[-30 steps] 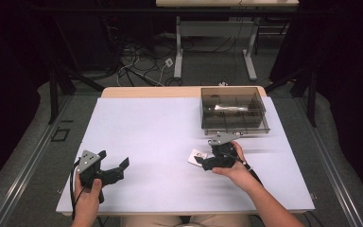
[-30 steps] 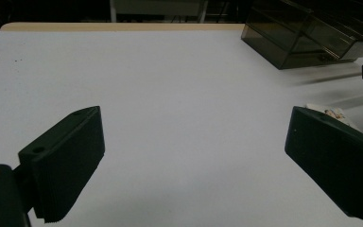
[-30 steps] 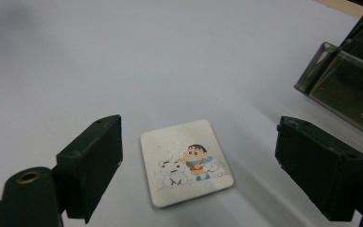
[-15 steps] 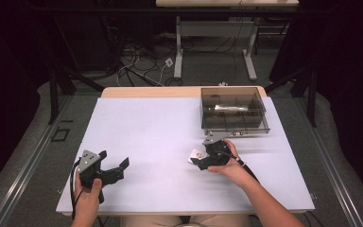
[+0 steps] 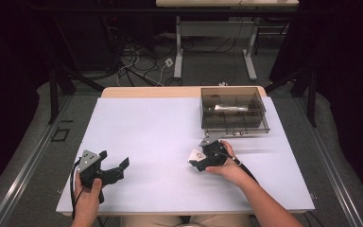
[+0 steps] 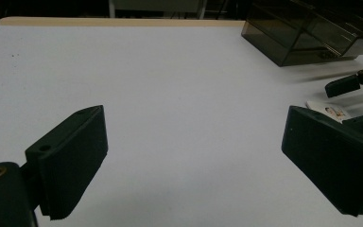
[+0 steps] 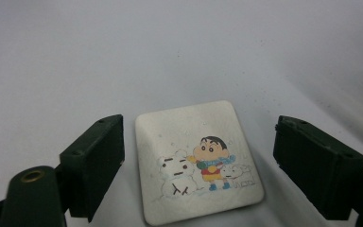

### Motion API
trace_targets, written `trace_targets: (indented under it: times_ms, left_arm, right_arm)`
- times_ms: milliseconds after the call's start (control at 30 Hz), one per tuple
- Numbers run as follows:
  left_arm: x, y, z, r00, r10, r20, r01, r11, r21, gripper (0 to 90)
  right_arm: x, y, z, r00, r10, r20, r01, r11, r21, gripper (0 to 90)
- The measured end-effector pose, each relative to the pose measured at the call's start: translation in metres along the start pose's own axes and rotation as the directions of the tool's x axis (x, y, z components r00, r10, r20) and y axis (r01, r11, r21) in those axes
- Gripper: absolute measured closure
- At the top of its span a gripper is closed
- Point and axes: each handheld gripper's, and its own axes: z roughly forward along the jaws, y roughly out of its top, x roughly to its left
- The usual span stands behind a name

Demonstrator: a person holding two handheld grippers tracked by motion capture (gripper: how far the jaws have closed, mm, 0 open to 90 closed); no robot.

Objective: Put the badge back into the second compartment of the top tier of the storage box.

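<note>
smoky clear compartment box [image 5: 234, 110] at the white table's [image 5: 142, 127] far right; tangled floor cables [image 5: 137, 64] beyond

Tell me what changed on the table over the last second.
The right tool came down over the card and shifted slightly toward the left of the high view. Its jaws have just been closing, with the card lying flat between them, the pads not yet touching it. The left tool stayed put, open, over the bare table. The box kept its place.
</note>
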Motion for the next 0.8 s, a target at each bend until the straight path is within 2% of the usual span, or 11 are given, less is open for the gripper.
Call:
trace_targets:
  times_ms: [67, 300, 500, 533, 633, 800]
  left_arm:
    - [0.0, 0.0, 0.0001, 1.0, -0.002, 0.0, 0.002, 1.0, 0.0, 8.2]
    - [-0.0003, -0.0002, 0.0004, 1.0, -0.009, 0.001, 0.009, 1.0, 0.001, 8.6]
    - [-0.0001, -0.0004, 0.0008, 0.9999, -0.011, 0.004, 0.011, 0.9999, 0.003, 8.6]
    - [-0.0001, -0.0003, 0.0008, 0.9999, -0.011, 0.004, 0.011, 0.9999, 0.003, 8.6]
    - [-0.0003, -0.0003, 0.0009, 0.9999, -0.012, 0.005, 0.012, 0.9999, 0.002, 8.6]
    - [-0.0002, -0.0002, 0.0014, 0.9999, -0.009, 0.006, 0.009, 0.9999, 0.004, 8.6]
  right_arm:
    - [-0.0008, -0.0004, 0.0008, 0.9998, -0.013, -0.016, 0.013, 1.0, 0.016, 18.5]
    - [-0.0003, -0.0018, 0.0054, 0.9997, -0.011, -0.024, 0.012, 0.999, 0.032, 19.8]
    - [-0.0027, -0.0022, 0.0064, 0.9991, -0.022, -0.038, 0.023, 0.999, 0.023, 19.8]
    - [-0.0019, -0.0024, 0.0063, 0.9993, -0.007, -0.036, 0.007, 1.0, 0.024, 19.8]
    - [-0.0022, -0.0025, 0.0065, 0.9993, -0.009, -0.037, 0.01, 1.0, 0.021, 20.3]
    - [-0.0028, -0.0027, 0.0064, 0.9993, -0.014, -0.036, 0.015, 1.0, 0.012, 23.6]
